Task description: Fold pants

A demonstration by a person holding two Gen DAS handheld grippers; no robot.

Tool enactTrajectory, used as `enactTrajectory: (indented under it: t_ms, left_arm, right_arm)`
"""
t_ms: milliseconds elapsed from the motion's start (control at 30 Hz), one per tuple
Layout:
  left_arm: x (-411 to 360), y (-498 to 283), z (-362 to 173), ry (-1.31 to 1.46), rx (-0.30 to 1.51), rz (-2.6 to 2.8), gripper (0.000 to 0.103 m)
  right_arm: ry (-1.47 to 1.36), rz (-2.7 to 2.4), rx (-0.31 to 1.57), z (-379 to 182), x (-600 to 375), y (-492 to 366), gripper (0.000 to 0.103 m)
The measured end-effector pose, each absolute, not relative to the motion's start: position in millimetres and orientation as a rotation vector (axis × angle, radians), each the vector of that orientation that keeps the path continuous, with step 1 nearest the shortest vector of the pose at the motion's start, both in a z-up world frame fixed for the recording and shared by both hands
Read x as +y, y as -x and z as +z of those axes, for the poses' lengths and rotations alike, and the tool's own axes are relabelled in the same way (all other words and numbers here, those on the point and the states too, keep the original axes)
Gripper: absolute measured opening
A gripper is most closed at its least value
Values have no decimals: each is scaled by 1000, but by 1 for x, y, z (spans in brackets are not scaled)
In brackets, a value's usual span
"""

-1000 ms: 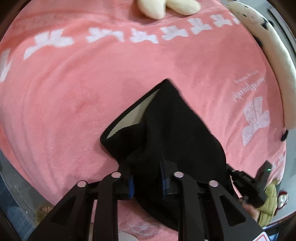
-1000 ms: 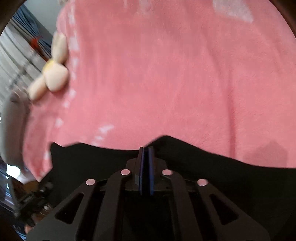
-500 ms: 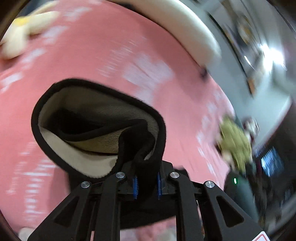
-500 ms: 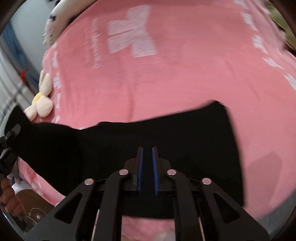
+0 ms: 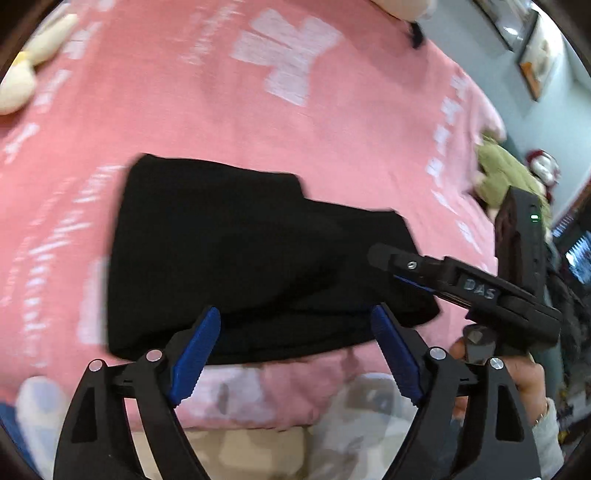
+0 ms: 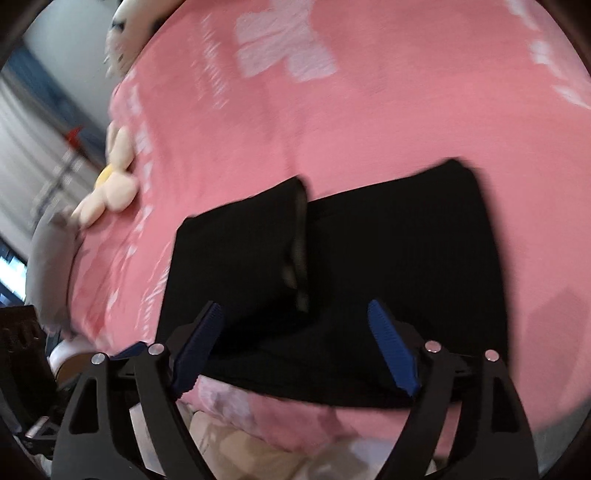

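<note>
The black pants (image 5: 240,258) lie folded in a flat rectangle on the pink blanket (image 5: 258,122), near its front edge. They also show in the right wrist view (image 6: 369,266), with one folded layer's edge running down the middle. My left gripper (image 5: 295,350) is open and empty, just in front of the pants' near edge. My right gripper (image 6: 295,343) is open and empty over the near edge too. It also shows in the left wrist view (image 5: 458,284), at the pants' right end.
A cream plush toy (image 6: 110,192) lies on the blanket's far left side; it also shows in the left wrist view (image 5: 22,70). A green plush toy (image 5: 506,177) sits off the right edge. A white pillow (image 6: 129,26) lies at the blanket's head.
Both grippers have let go of the pants and opened wide. The pants, held up and hanging before, now lie folded flat on the blanket.
</note>
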State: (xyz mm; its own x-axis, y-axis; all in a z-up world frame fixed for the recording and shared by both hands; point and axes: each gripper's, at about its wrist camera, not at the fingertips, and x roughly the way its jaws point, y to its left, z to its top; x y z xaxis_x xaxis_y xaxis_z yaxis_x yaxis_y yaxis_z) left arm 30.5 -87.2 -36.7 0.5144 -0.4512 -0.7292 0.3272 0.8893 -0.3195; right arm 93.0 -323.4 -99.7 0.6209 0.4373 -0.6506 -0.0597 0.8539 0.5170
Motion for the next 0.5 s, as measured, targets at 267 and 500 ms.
enactTrajectory:
  t_ms: [267, 500]
  left_arm:
    - [-27, -31, -27, 186, 878, -271, 83]
    - [-4, -40, -19, 288, 878, -247, 84]
  right_arm:
    - [-508, 396, 944, -129, -279, -143, 16]
    - [-422, 338, 626, -26, -339, -72, 15]
